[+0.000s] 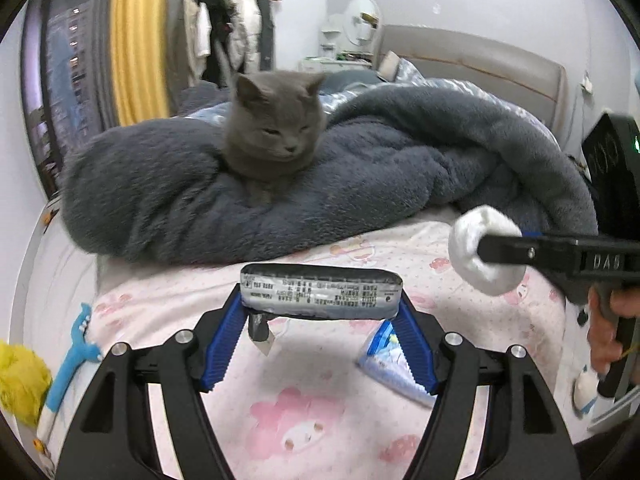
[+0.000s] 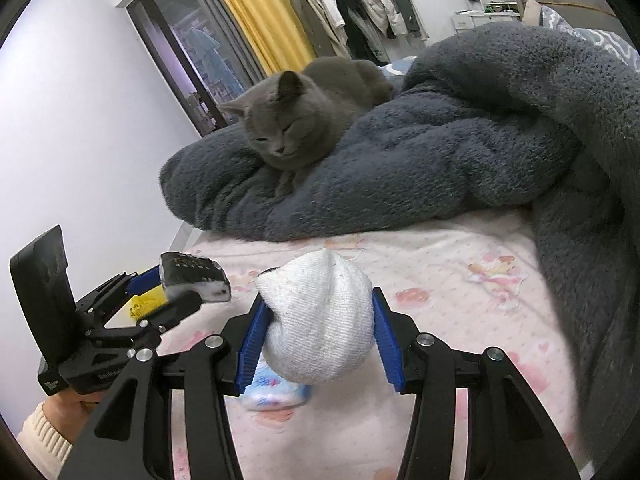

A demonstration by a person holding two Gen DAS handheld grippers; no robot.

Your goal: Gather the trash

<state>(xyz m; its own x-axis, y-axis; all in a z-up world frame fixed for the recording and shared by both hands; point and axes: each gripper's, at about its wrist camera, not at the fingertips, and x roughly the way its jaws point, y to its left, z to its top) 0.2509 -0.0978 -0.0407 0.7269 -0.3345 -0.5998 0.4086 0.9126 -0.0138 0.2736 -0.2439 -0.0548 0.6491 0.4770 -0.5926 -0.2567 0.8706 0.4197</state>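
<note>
Jaws clamped both sides — left gripper (image 1: 320,312) grasping a foil packet (image 1: 320,294), right gripper (image 2: 320,320) a white sock (image 2: 320,320).

blue packet (image 2: 276,394) half hidden under white wad (image 2: 320,320), wrapper print (image 1: 320,292) unreadable

Bright, even indoor light – soft shadows, slight motion blur, heavy fisheye bending at edges.

A home bedroom: a bed (image 1: 304,412) with a pink cartoon-print sheet, a rumpled grey fleece blanket (image 1: 400,168) on it, and a grey cat (image 1: 276,136) on the blanket. Beyond the bed hang clothes (image 1: 232,36) beside a yellow curtain (image 1: 138,40).
</note>
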